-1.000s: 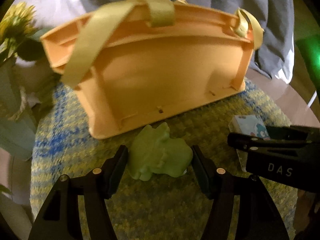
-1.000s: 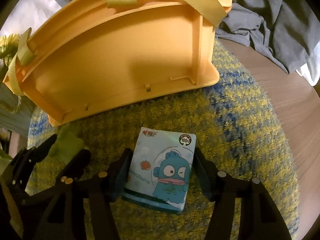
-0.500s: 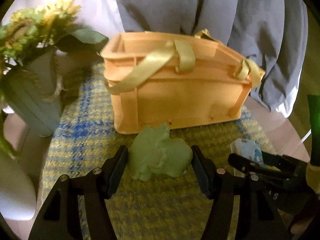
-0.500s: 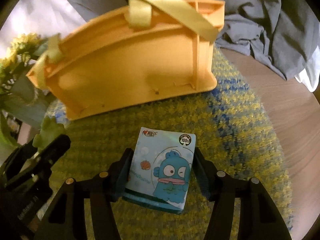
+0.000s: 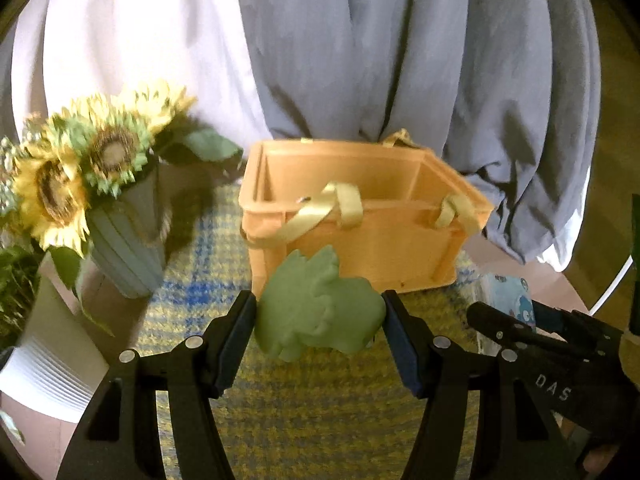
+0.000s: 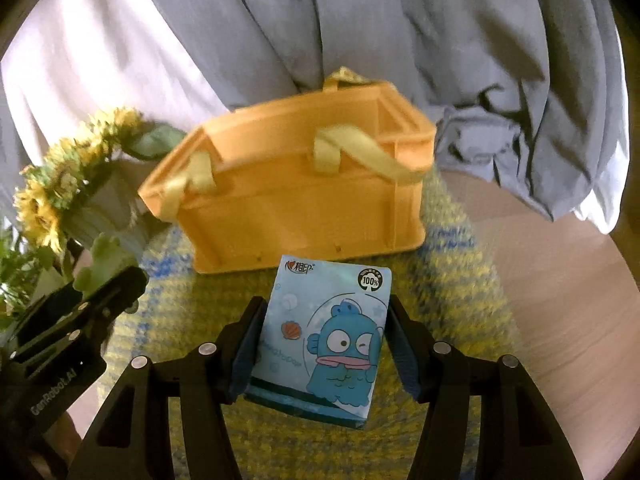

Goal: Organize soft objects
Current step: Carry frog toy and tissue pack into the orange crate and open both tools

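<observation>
Above yellow-blue woven mat (image 5: 192, 300): left gripper (image 5: 320, 320) jaws clamped on green soft toy (image 5: 320, 312), right gripper (image 6: 324, 340) jaws clamped on blue tissue pack (image 6: 324, 340). Both held just before orange basket (image 5: 360, 216), open top, pale ribbon handles. Sunflower vase (image 5: 124, 248) left of basket. Grey cloth (image 6: 400, 20) behind.

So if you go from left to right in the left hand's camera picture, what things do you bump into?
Yellow sunflowers in a ribbed grey-blue vase → squishy green toy animal → orange plastic basket → blue cartoon-fish tissue pack.
</observation>
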Demonstrator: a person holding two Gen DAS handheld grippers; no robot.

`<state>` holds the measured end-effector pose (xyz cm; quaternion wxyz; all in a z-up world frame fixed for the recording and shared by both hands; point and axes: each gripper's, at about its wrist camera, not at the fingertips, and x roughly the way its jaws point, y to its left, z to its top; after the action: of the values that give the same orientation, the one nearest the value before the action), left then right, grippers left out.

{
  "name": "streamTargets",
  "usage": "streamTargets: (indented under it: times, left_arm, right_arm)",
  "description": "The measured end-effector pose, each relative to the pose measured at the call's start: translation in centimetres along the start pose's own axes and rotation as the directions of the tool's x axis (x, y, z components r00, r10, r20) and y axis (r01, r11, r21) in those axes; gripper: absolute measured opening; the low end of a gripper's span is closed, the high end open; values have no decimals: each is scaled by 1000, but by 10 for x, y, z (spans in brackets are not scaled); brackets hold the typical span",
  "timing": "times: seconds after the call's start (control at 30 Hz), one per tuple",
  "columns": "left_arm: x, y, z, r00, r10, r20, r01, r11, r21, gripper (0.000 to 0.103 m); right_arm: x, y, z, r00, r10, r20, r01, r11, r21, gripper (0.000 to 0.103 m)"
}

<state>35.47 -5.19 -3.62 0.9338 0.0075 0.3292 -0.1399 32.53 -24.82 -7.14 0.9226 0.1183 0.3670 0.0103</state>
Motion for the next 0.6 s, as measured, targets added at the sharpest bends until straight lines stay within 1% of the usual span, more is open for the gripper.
streamTargets:
  times: [0.17, 0.33, 0.6]
  left_arm:
    - [-21, -4, 12, 998, 3, 60, -4, 1000, 12, 63]
    - [-43, -7, 24, 992, 1, 123, -3, 1000, 17, 63]
    - [-68, -7, 44, 974, 9, 228, -16, 999, 28, 63]
  right_arm:
    - [-23, 3, 12, 998, 7, 65, -5, 1000, -22, 60]
    - [-50, 10, 25, 989, 3, 145, 5, 999, -51, 60]
    - [-80, 19, 44, 971, 16, 239, 3, 997, -78, 60]
